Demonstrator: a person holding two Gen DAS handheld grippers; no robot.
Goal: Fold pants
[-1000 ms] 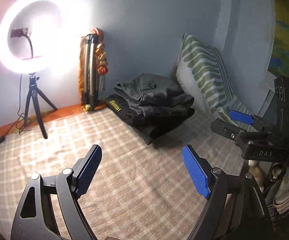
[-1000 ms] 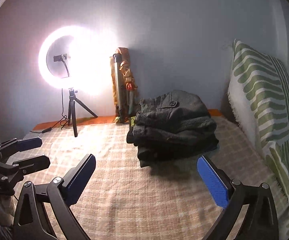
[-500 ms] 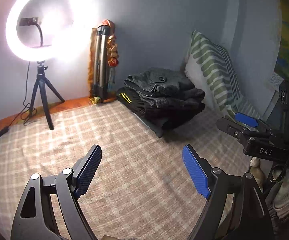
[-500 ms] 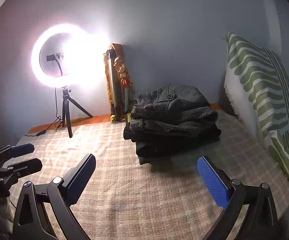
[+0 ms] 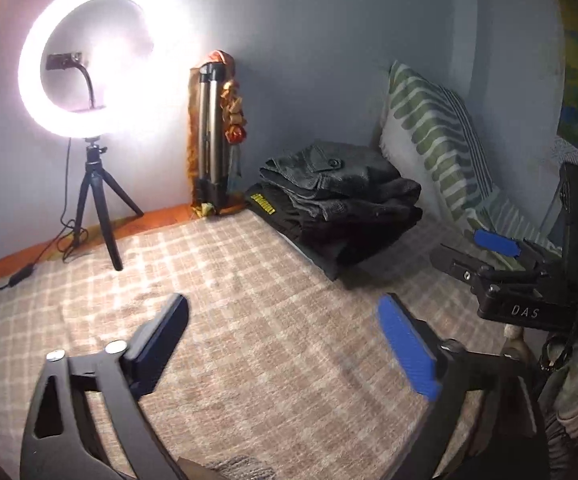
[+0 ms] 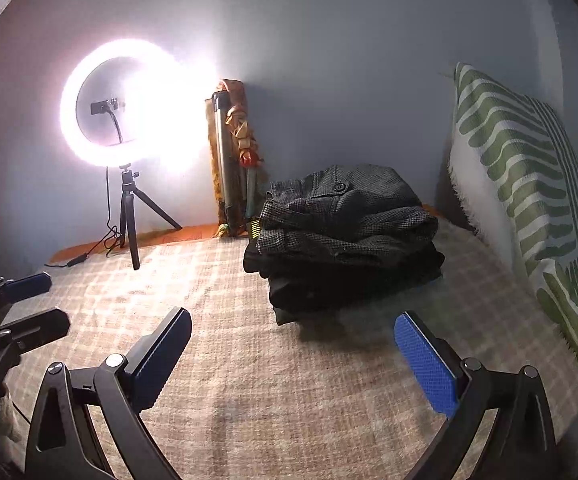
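Bed (image 6: 289,400) is covered w/ a checked blanket, presumably as folding surface. Pants (image 6: 345,240) are stacked folded at the far end, near pillow (image 6: 529,184), likely kept out of the way. Left gripper (image 5: 285,340) and right gripper (image 6: 293,344) are held spread wide, nothing gripped.

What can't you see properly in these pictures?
- Pants pile: both views show only the folded edges; how many pairs is unclear.
- Yellow label: too small to read in the left view, mostly hidden by the pile in the right view.
- Ring light: glare washes out the wall beside it in both views.
- Pillow: its lower end is cut off by the right view's edge.
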